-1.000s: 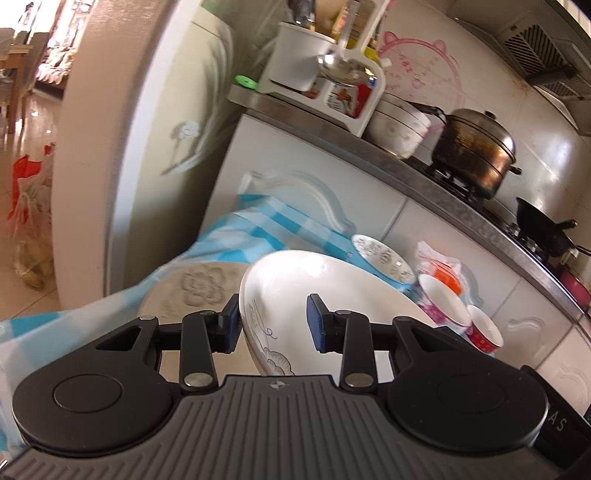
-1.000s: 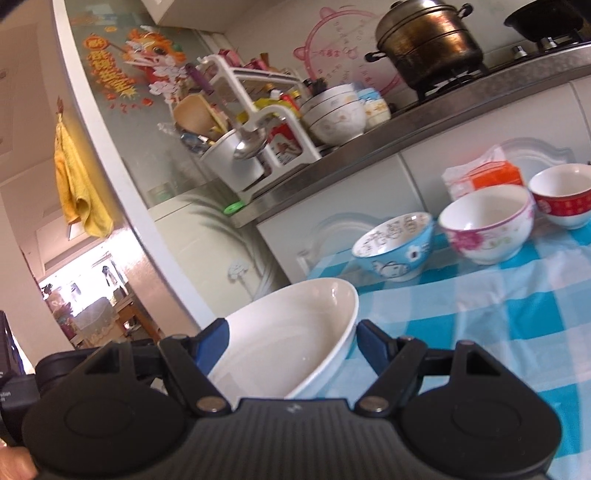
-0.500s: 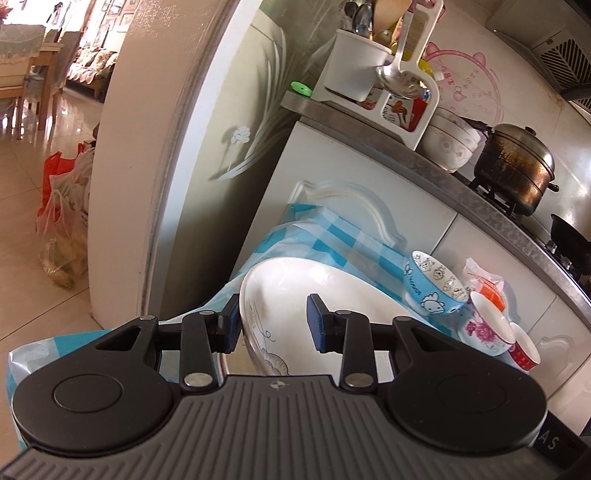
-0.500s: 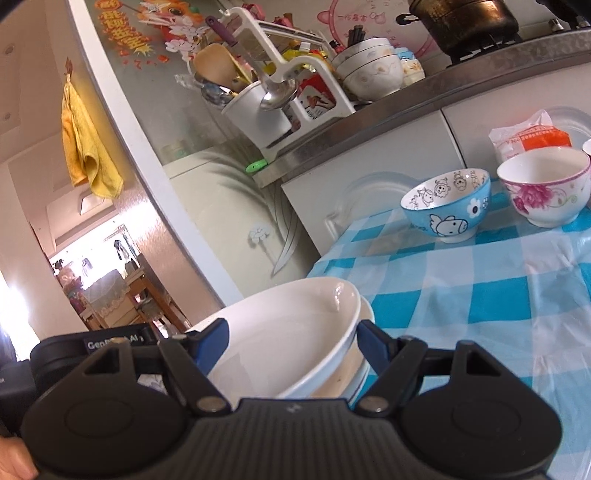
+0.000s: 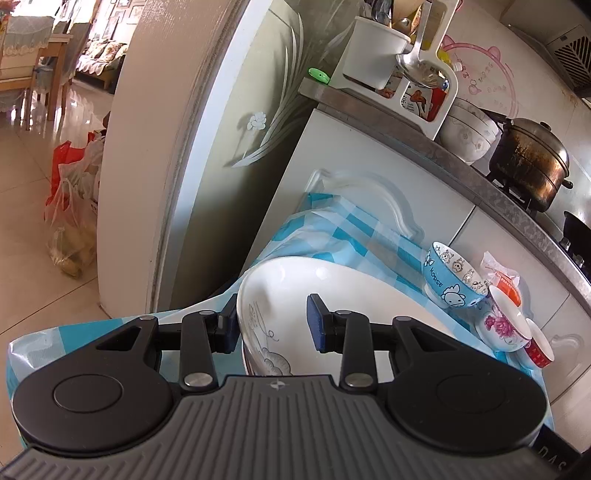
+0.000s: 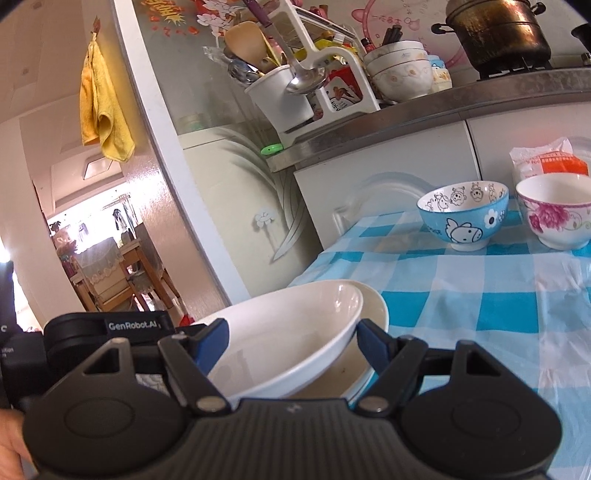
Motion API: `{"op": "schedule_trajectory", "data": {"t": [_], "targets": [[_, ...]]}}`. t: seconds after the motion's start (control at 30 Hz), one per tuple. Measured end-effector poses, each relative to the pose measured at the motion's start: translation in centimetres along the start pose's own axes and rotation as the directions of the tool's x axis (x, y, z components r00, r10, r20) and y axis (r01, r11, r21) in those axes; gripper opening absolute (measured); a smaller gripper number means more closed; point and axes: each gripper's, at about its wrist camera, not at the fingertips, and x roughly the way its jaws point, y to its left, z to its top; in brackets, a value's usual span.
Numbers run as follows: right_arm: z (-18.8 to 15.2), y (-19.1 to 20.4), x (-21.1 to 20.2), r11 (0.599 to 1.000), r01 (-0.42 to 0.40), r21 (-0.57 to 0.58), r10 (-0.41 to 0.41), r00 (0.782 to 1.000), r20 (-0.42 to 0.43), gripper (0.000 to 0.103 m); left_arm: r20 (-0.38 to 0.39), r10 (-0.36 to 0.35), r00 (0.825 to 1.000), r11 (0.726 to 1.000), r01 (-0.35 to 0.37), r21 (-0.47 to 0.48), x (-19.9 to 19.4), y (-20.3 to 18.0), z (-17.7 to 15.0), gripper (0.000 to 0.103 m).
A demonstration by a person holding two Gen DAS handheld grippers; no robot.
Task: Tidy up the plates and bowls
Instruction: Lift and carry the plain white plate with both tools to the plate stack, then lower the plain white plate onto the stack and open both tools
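Two grippers frame one white plate [image 6: 291, 343] at the near corner of the blue-checked tablecloth [image 6: 491, 306]. We see our left gripper [image 5: 271, 325] with its blue pads parted and the plate's rim running up between them, the left pad close against the outside of the rim and the right pad hanging over the inside; whether either pad actually presses the china we cannot tell. Our right gripper [image 6: 291, 338] stands wide open, its two blue fingers spread either side of the plate, the right one at the rim's edge, with no clear pinch.

From the right wrist view the white plate sits tilted in a second plate [image 6: 373, 314] lying under it, whose cream rim shows past its far edge. From the left wrist view the plate's painted pattern shows on the inner wall by the left pad.

Farther along the cloth stand a blue cartoon bowl [image 6: 463, 216], just beside it a white bowl with pink flowers [image 6: 556, 212], and beyond that a red-banded cup [image 5: 539, 347]. On the counter above sit a utensil rack [image 6: 295, 92], stacked bowls [image 6: 400, 74] and a dark pot [image 6: 496, 33].
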Motion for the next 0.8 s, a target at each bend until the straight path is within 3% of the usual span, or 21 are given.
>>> {"op": "schedule_trajectory", "data": {"t": [0.3, 0.4, 0.53, 0.67, 0.8], "targets": [[0.0, 0.0, -0.2, 1.0, 0.003, -0.01, -0.003, 1.0, 0.002, 0.078, 0.001, 0.001, 1.0, 1.0, -0.001, 0.018, 0.0, -0.1, -0.2, 0.041], [0.0, 0.2, -0.4, 1.0, 0.008, -0.018, -0.008, 1.0, 0.006, 0.082, 0.022, 0.009, 1.0, 0.999, -0.01, 0.039, -0.2, -0.3, -0.1, 0.054], [0.2, 0.2, -0.7, 1.0, 0.025, -0.016, -0.024, 1.0, 0.007, 0.092, 0.024, 0.024, 0.999, 0.999, -0.025, 0.043, -0.4, -0.1, 0.0, 0.058], [0.3, -0.2, -1.3, 1.0, 0.027, 0.007, -0.028, 1.0, 0.009, 0.093, 0.028, 0.049, 0.998, 0.996, -0.051, 0.073, -1.0, -0.1, 0.0, 0.066], [0.7, -0.7, -2.3, 0.998, 0.05, 0.038, -0.051, 0.999, 0.016, 0.098, 0.022, 0.052, 0.998, 0.992, -0.054, 0.111, -1.9, -0.5, -0.2, 0.087]]}}
